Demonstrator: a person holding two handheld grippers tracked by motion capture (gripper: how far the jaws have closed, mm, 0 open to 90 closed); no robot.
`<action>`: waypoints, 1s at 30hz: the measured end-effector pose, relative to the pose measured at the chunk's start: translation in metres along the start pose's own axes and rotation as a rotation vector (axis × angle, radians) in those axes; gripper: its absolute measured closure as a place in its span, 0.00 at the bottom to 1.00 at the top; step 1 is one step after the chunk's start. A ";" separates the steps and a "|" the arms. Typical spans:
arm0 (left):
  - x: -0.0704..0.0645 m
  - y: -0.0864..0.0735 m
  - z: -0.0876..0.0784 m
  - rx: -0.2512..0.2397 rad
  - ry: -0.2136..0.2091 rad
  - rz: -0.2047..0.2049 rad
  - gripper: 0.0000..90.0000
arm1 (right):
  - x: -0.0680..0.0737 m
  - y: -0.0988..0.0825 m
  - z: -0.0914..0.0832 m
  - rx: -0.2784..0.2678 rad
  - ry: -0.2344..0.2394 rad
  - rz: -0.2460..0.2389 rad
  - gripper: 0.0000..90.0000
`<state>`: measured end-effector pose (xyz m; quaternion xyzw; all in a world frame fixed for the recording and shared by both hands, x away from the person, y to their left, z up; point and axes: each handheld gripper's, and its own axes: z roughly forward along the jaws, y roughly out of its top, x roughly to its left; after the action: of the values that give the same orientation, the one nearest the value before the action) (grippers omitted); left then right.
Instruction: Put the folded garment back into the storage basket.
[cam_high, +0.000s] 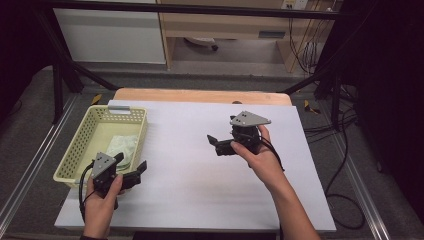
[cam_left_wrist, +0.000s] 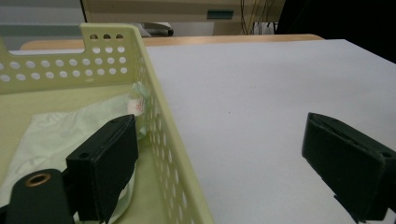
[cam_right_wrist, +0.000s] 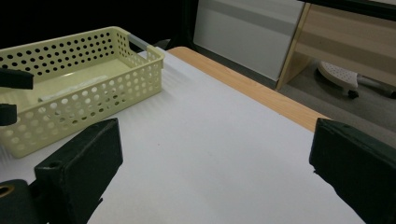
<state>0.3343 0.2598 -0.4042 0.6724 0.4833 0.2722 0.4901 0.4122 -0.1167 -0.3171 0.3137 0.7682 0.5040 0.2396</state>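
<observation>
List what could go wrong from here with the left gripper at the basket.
1. The left gripper straddles the yellow basket's near wall, jaws open; closing might pinch the wall instead of the pale green bag.
2. Lifting then could tilt the basket.
3. The thin bag may slip from the pads.

This looks like a lab or a recording room set up for test work. A black metal frame (cam_high: 65, 75) stands around the table (cam_high: 200, 95), with dark curtains at both sides. The wooden tabletop is covered by a plain white sheet (cam_high: 200, 170). Loose black cables (cam_high: 345, 170) run over the grey carpet floor (cam_high: 30, 125), and more hang from a wall socket behind. Aluminium rails (cam_high: 360, 195) lie along the floor at both sides of the table. Behind stand a white cabinet (cam_high: 110, 35), a light wood desk (cam_high: 225, 25) and the base of a wheeled office chair (cam_right_wrist: 338, 74).
</observation>
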 end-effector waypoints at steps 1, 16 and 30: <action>0.001 -0.001 0.001 0.008 -0.002 0.000 0.12 | -0.001 -0.001 -0.002 0.000 0.001 0.005 0.04; 0.001 -0.002 0.003 0.015 -0.007 -0.009 0.12 | -0.012 -0.001 -0.031 -0.027 -0.034 0.023 0.03; 0.000 -0.003 0.004 0.017 -0.009 -0.002 0.12 | -0.044 -0.014 -0.068 -0.048 -0.146 0.083 0.03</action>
<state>0.3367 0.2586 -0.4080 0.6774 0.4840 0.2645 0.4867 0.3926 -0.1953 -0.3021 0.3753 0.7226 0.5077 0.2815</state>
